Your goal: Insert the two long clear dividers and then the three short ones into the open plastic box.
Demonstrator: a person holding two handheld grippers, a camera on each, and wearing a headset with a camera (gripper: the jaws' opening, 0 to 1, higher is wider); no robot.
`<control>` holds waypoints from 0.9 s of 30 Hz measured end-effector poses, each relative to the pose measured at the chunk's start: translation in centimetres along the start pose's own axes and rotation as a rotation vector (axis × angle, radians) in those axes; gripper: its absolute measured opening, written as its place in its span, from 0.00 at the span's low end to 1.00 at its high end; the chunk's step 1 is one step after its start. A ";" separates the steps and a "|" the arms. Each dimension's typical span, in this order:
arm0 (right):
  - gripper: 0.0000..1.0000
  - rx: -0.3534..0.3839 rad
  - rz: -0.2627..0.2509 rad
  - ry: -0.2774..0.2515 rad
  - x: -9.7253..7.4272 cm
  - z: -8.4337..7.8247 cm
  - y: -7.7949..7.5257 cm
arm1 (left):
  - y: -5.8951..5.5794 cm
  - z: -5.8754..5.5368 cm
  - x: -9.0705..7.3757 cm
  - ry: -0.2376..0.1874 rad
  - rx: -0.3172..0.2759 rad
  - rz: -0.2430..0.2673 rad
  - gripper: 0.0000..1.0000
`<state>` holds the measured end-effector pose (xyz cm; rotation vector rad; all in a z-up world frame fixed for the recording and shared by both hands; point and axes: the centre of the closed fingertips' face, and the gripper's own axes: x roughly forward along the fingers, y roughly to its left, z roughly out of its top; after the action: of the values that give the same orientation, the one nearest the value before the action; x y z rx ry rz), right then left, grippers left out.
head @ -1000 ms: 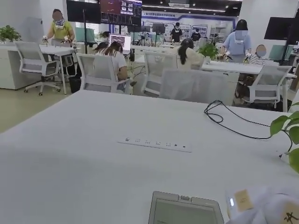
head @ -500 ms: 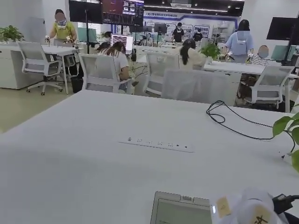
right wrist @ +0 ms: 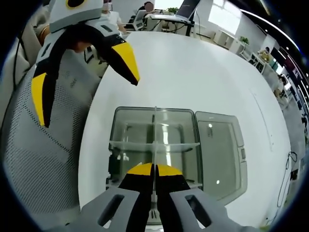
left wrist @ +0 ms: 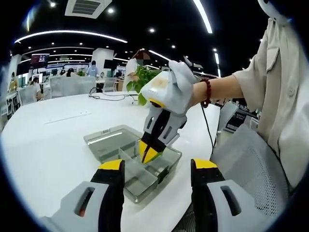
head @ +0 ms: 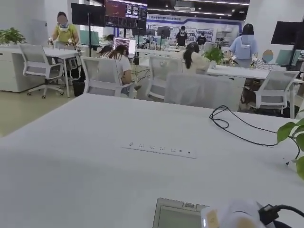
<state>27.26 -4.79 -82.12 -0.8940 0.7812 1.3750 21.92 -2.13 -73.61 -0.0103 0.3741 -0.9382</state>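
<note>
1. Down at the near edge of the table [left wrist: 53,145], the right gripper [right wrist: 154,170] has its jaws pinched tight on the top edge of a clear divider [right wrist: 154,126]. The yellow tips meet with only that thin sheet between them.
2. That divider stands on edge inside the box [right wrist: 133,126]. It runs straight away from the jaws down the middle, and its far end is at the far wall.
3. A cross divider [right wrist: 178,145] meets it at right angles about halfway along and reaches from one side wall to the other, splitting the box into compartments.
4. In the left gripper view the right gripper [left wrist: 148,152] points steeply down into the box [left wrist: 145,183]. A white-gloved hand [left wrist: 179,82] holds it, with a red bead bracelet [left wrist: 208,92] at the wrist.
5. The left gripper [left wrist: 158,165] hangs just short of the box with its jaws spread wide, gripping and touching nothing. In the right gripper view it [right wrist: 82,79] sits up by the table edge, well apart from the box, with a mesh chair [right wrist: 43,164] below it.
6. The lid [right wrist: 219,150] lies folded back flat on the table, joined to the box along one side. From the head view it [head: 178,217] shows at the bottom edge.
</note>
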 end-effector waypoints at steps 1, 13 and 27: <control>0.02 -0.004 0.004 0.009 0.1 -0.1 0.0 | 0.0 0.0 0.0 0.002 0.002 -0.001 0.55; 0.02 -0.036 0.053 0.131 1.0 -0.7 0.3 | -0.2 -0.1 0.1 0.009 0.018 -0.002 0.55; 0.02 -0.041 0.068 0.151 1.4 -1.1 0.3 | 0.1 -0.1 0.1 0.014 0.045 0.016 0.57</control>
<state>27.14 -5.14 -83.86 -1.0205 0.9083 1.3985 21.97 -2.11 -73.78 0.0405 0.3656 -0.9314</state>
